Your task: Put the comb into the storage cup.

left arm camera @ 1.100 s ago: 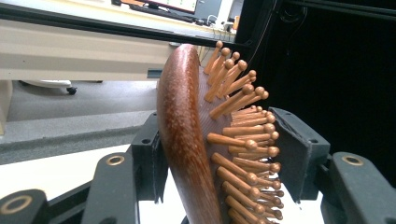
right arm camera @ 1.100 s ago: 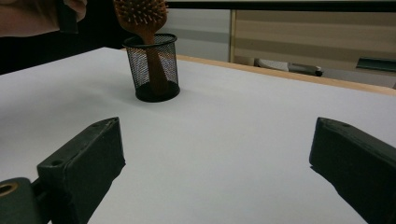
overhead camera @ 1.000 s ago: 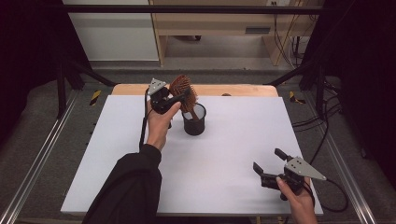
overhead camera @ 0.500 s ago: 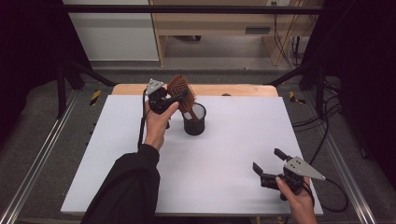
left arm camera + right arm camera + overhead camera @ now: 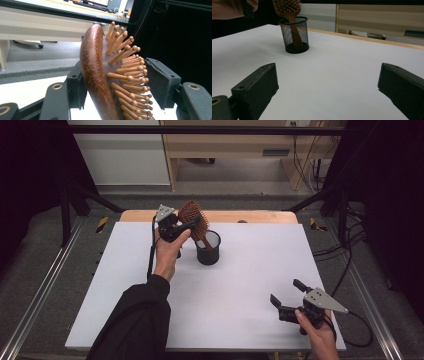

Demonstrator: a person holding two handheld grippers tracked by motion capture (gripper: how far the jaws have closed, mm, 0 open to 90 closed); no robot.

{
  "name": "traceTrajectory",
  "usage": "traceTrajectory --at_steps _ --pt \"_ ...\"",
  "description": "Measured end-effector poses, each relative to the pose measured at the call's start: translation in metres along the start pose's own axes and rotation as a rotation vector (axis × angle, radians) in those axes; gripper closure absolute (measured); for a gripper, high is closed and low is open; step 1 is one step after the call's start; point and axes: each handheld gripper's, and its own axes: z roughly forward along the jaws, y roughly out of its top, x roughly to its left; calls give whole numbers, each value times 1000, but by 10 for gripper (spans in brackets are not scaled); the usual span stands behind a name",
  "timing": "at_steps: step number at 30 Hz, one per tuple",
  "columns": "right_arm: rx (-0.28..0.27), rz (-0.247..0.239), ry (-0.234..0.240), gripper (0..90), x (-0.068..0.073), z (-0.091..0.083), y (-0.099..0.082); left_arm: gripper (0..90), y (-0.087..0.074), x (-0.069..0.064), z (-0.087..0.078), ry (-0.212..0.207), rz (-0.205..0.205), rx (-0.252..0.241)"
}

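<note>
A brown wooden hairbrush stands tilted with its handle down in a black mesh cup at the back middle of the white table. My left gripper reaches in from the left at the brush head. In the left gripper view the brush sits between the jaws. Its wooden back is against one pad and its bristle tips are just short of the other. These jaws have just been opening. My right gripper rests near the front right with nothing between its wide jaws. It looks towards the cup.
The white table top has a wooden edge strip at its far side. Beyond the table stand a metal frame and wooden furniture. Cables trail on the floor at the right.
</note>
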Motion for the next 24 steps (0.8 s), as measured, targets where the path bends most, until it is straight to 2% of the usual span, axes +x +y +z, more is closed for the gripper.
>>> traceTrajectory --at_steps 3,9,19,24 --pt "0 0 0 33 0 0 0 345 1 1 -1 -3 -11 -6" --pt "3 1 2 33 1 0 0 341 0 4 -1 0 -17 0" --pt "8 -4 9 32 1 1 -1 324 0 3 -1 -16 -19 -3" --pt "8 -3 12 32 2 1 -1 308 0 4 0 -11 -16 -1"
